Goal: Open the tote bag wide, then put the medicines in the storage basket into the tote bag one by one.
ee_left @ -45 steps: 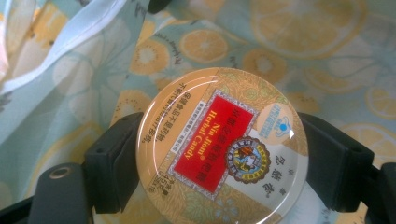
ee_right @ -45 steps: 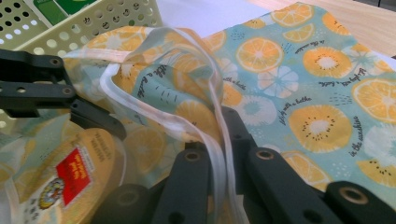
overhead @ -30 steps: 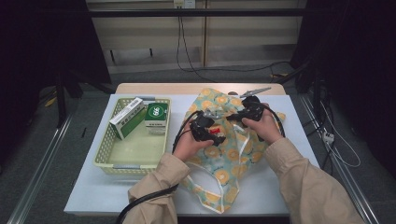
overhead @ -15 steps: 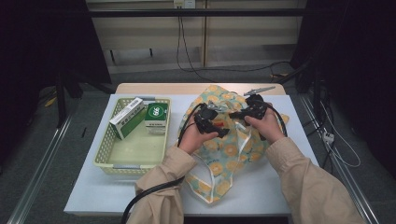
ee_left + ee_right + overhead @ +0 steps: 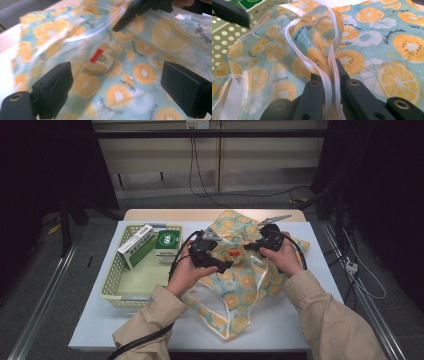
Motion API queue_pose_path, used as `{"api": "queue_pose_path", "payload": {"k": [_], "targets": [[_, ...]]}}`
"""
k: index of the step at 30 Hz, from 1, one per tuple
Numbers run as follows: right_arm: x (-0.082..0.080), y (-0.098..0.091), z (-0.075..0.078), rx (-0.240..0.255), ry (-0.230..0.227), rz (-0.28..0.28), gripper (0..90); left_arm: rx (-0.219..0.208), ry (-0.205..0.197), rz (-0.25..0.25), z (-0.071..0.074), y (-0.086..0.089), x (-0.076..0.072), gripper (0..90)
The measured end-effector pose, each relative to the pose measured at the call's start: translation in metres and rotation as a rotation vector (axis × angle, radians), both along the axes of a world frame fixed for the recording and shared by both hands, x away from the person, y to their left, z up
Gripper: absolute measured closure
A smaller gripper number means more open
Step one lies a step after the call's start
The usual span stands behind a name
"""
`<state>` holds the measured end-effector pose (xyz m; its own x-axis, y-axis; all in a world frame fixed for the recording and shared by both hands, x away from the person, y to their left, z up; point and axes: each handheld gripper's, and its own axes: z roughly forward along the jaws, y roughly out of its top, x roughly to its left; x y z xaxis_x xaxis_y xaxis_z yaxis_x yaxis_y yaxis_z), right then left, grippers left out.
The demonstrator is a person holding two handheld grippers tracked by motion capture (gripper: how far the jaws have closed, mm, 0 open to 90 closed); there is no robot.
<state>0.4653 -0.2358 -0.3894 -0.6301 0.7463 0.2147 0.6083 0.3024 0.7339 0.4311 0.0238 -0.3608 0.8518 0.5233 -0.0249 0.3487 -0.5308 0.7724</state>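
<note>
A yellow basket (image 5: 111,292) is sitting at the table's (image 5: 300,325) left, holding two green-and-white boxes (image 5: 150,245), unpacked as yet. The left gripper (image 5: 220,264) is hovering over the fruit-print bag (image 5: 235,290), its fingers (image 5: 53,87) having just been opening, released, nothing between them. The right gripper (image 5: 252,245) is clamping the bag's white-edged rim (image 5: 329,75), holding the mouth up. I judge the opening half done; loading is left.
</note>
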Motion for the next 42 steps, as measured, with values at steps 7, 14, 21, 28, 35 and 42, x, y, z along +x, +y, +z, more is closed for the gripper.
{"api": "queue_pose_path", "payload": {"k": [7, 14, 21, 28, 35, 42], "targets": [[-0.001, 0.004, -0.001, -0.005, 0.001, 0.001, 88.5, -0.005, -0.005, 0.029, 0.005, 0.035, 0.003, 9.9], [-0.002, 0.003, -0.002, -0.007, 0.006, 0.002, 88.4, -0.008, 0.003, 0.064, 0.008, 0.062, 0.007, 9.3], [-0.003, 0.001, -0.002, -0.004, 0.004, 0.001, 88.5, -0.009, 0.01, 0.109, 0.008, 0.083, 0.012, 8.9], [-0.002, -0.001, -0.001, -0.002, 0.001, 0.001, 88.4, -0.015, 0.016, 0.157, 0.005, 0.102, 0.02, 8.6], [-0.004, 0.0, -0.001, -0.004, 0.002, 0.005, 88.4, -0.008, 0.024, 0.194, -0.001, 0.116, 0.026, 8.4], [-0.004, -0.004, -0.001, -0.003, 0.002, -0.002, 88.4, 0.004, 0.027, 0.243, -0.01, 0.13, 0.036, 8.5]]}}
